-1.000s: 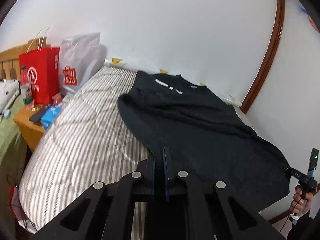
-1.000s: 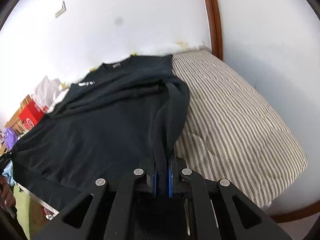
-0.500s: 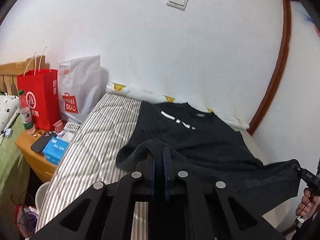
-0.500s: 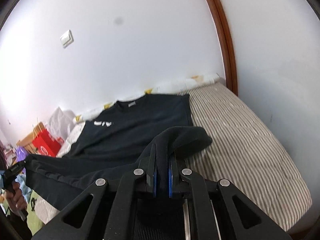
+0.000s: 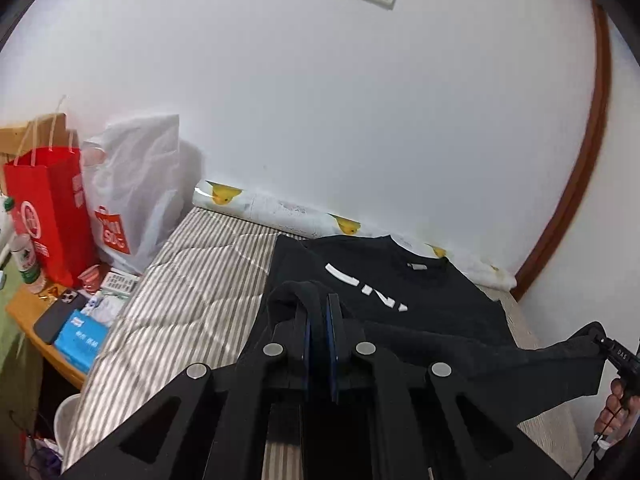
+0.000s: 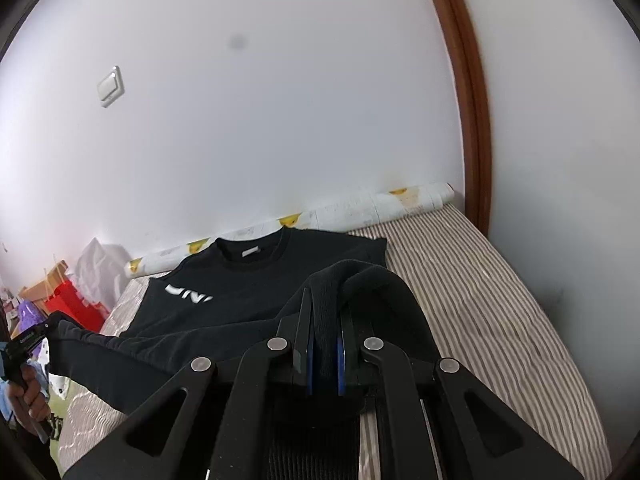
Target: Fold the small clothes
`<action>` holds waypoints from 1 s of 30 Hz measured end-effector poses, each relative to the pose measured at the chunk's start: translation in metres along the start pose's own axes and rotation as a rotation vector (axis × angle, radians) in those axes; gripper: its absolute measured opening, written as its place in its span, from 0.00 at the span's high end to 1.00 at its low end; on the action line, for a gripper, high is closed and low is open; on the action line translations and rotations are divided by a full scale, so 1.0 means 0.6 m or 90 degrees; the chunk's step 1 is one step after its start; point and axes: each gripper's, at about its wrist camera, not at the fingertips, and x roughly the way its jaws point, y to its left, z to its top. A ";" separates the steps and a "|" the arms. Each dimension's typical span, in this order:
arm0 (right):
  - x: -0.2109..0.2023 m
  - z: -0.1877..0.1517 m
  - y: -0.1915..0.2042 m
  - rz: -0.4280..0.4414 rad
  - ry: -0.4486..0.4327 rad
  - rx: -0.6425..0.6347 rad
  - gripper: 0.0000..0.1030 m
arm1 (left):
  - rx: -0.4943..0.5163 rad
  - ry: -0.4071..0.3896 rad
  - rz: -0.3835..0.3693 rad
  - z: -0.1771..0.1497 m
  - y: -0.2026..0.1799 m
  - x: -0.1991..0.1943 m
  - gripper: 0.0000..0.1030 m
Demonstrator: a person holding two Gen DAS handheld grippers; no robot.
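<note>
A black sweatshirt (image 5: 384,292) with white chest lettering lies on the striped bed (image 5: 192,304), collar toward the wall. My left gripper (image 5: 318,300) is shut on its lower hem at the left corner and holds it lifted above the bed. My right gripper (image 6: 325,300) is shut on the hem's other corner, also lifted. The sweatshirt (image 6: 248,292) hangs stretched between both grippers, its lower half raised toward the collar. The right gripper also shows in the left wrist view (image 5: 600,340), and the left one in the right wrist view (image 6: 44,326).
A red paper bag (image 5: 48,208) and a white plastic bag (image 5: 132,196) stand at the bed's left end. A wooden bedside table (image 5: 28,320) holds a phone, a blue box and a bottle. A rolled duck-print cloth (image 5: 280,208) lies along the wall. A brown door frame (image 6: 468,112) rises at the right.
Both grippers have lifted the sweatshirt's hem off the bed and carried it forward toward the collar. The lower half is now raised and stretched between them.
</note>
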 end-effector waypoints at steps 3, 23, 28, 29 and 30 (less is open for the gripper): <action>0.042 0.021 0.000 -0.003 0.005 0.000 0.92 | -0.002 0.007 0.008 0.015 -0.002 0.049 0.93; 0.344 0.007 -0.042 -0.079 0.097 0.015 0.92 | 0.051 0.095 0.101 0.006 -0.008 0.310 0.93; 0.374 0.000 -0.057 -0.070 0.130 0.039 0.92 | 0.054 0.113 0.099 0.000 -0.004 0.325 0.92; 0.377 0.000 -0.057 -0.071 0.135 0.038 0.92 | 0.056 0.112 0.101 0.000 -0.005 0.325 0.92; 0.379 0.000 -0.057 -0.073 0.141 0.036 0.92 | 0.060 0.112 0.103 -0.001 -0.006 0.326 0.91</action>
